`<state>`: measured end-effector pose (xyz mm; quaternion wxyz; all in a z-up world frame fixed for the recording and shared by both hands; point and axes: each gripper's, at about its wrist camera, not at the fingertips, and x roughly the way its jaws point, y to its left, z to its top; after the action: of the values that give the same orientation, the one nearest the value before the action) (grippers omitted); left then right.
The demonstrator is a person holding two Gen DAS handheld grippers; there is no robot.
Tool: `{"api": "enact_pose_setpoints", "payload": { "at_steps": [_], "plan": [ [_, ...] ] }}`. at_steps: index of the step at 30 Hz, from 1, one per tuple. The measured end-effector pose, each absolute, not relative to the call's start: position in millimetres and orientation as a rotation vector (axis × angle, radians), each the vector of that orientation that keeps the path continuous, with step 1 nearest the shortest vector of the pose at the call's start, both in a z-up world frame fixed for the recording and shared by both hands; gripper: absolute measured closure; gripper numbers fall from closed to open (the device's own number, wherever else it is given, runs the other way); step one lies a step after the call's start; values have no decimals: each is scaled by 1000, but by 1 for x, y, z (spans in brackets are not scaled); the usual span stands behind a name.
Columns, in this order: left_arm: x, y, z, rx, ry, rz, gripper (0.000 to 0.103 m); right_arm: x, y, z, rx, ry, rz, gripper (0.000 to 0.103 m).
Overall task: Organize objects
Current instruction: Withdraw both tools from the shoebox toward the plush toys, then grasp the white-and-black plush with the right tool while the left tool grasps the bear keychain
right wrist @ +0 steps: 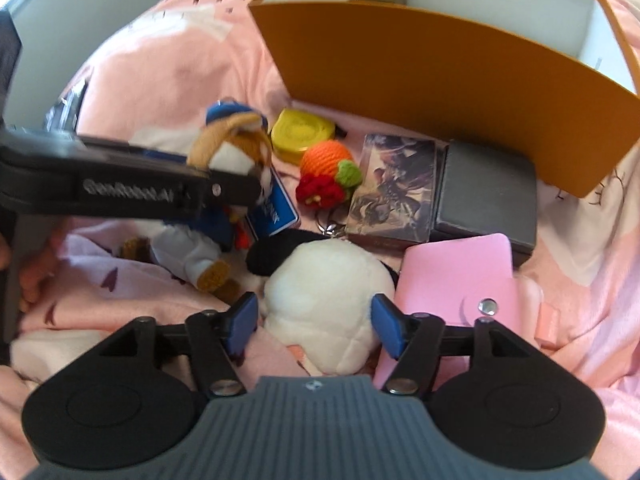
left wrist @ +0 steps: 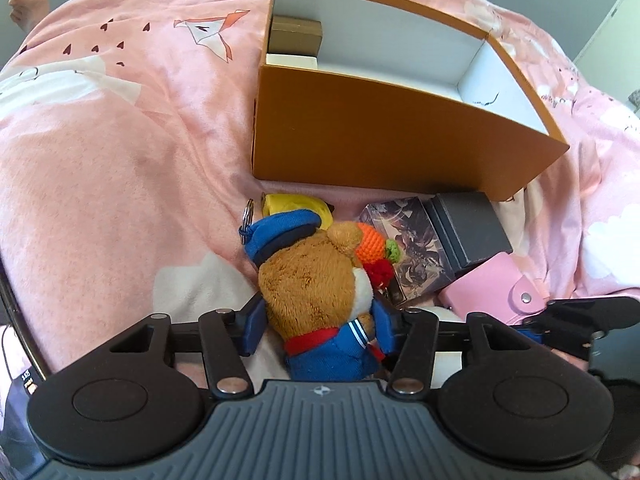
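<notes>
Grippers both tilt steeply down over the bed (left wrist: pixel 100 184), which is spread with a pink printed blanket. The left gripper (left wrist: pixel 318 330) has its blue pads either side of a brown plush bear (left wrist: pixel 316 280) in a blue cap and sailor top; the right pad touches the bear's arm, the left pad stands just off its fur, so the jaws straddle it, not quite clamped. The right gripper (right wrist: pixel 314 322) is spread around a white plush toy (right wrist: pixel 328 304), both pads just clear of it.

An orange cardboard box (left wrist: pixel 360 132) with a white inside sits further up the bed, open on top; a small brown box (left wrist: pixel 296 34) lies in its far left corner with a white one (left wrist: pixel 292 61) beside it.

Between the box and the grippers lies a cluster: a yellow tin (right wrist: pixel 302 132), an orange crocheted ball (right wrist: pixel 326 160) with red and green trim, an illustrated card box (right wrist: pixel 394 184), a dark grey box (right wrist: pixel 486 196) touching it, and a pink snap wallet (right wrist: pixel 460 276) resting partly on the grey box.

Only the right wrist view shows the white toy whole, its black part and the left gripper's side reaching across the bear. Only the left wrist view shows the box's inside floor and the keyring (left wrist: pixel 248 210) by the bear's cap.
</notes>
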<state>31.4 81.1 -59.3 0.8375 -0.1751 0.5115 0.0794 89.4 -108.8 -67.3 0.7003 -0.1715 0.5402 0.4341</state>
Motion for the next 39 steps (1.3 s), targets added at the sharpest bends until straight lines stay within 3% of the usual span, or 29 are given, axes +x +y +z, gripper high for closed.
{"api": "enact_pose_setpoints", "payload": {
  "at_steps": [4, 8, 10, 13, 27, 39],
  "plan": [
    [30, 83, -59, -382, 1073, 160, 42, 87, -99, -81, -438, 1223, 964, 25],
    [29, 83, -60, -386, 1065, 156, 42, 87, -94, -88, -455, 1221, 955, 24],
    [28, 83, -60, -388, 1061, 153, 42, 90, -96, -90, -431, 1228, 949, 27],
    [27, 83, -59, -389, 1056, 150, 42, 97, -103, -89, -382, 1240, 922, 40],
    [23, 82, -42, -386, 993, 93, 43, 109, -139, -56, -197, 1220, 969, 49],
    [42, 84, 15, -350, 847, 30, 43, 154, -168, 17, 31, 1060, 1040, 51]
  ]
}}
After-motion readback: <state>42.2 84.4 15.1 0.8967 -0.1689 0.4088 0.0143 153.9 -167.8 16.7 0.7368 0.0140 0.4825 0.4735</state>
